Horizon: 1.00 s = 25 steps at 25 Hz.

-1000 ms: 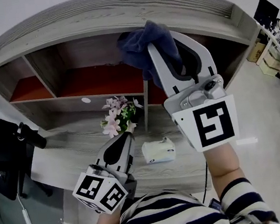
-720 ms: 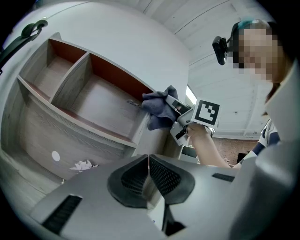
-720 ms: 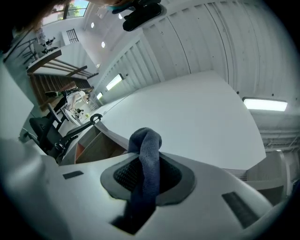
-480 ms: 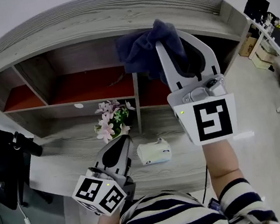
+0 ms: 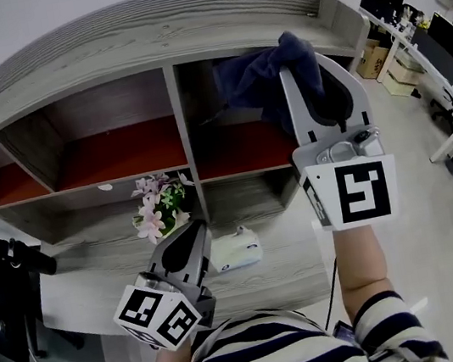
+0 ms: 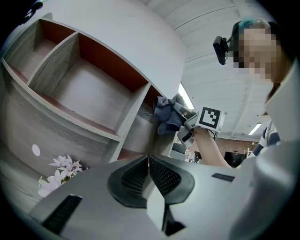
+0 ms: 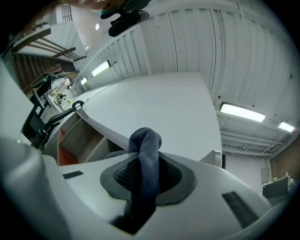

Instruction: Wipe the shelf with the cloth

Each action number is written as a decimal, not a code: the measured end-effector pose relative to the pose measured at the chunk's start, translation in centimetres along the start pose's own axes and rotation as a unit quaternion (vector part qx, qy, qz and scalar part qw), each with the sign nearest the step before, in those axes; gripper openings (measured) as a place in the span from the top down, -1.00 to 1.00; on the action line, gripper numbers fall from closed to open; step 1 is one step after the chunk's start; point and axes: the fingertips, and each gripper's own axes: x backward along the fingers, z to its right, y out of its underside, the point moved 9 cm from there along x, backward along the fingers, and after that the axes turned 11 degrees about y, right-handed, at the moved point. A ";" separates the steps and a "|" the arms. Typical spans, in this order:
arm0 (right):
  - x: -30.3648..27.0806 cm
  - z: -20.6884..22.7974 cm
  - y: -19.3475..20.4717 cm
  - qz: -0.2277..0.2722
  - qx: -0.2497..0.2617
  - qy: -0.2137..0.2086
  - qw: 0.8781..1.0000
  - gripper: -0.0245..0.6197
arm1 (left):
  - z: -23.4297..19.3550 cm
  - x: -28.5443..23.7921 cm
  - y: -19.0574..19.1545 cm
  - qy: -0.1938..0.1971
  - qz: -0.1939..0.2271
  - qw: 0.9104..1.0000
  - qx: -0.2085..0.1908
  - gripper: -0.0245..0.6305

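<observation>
A dark blue cloth (image 5: 257, 80) hangs bunched from my right gripper (image 5: 302, 56), which is shut on it and raised in front of the shelf's upper right compartment. In the right gripper view the cloth (image 7: 145, 159) runs up between the jaws. The grey wooden shelf (image 5: 127, 46) has a curved top and red-backed compartments. My left gripper (image 5: 188, 247) is held low near the person's chest, shut with nothing between its jaws. The left gripper view shows the cloth (image 6: 167, 114) and the right gripper (image 6: 185, 117) up at the shelf's edge.
A pot of pink and white flowers (image 5: 155, 207) stands on the lower ledge. A white tissue box (image 5: 236, 250) lies beside it on the ledge (image 5: 88, 280). A vertical divider (image 5: 180, 123) splits the shelf's compartments. Office desks (image 5: 438, 54) stand at the far right.
The right gripper with the cloth has moved to the right along the shelf, past the divider and slightly down. The view has shifted right as well. The left gripper has barely moved.
</observation>
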 end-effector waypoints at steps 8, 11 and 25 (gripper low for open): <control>1.7 4.5 1.5 -0.030 0.018 0.061 0.998 0.66 | 0.4 -1.3 0.5 0.024 -0.011 1.000 0.003 0.85; 2.1 5.5 1.9 -0.038 0.021 0.076 0.996 0.66 | 0.5 -1.7 0.5 0.030 -0.013 0.999 0.004 0.85; 2.8 7.2 2.1 -0.055 0.026 0.098 0.993 0.66 | 1.5 -2.6 0.6 0.053 -0.022 0.998 0.004 0.85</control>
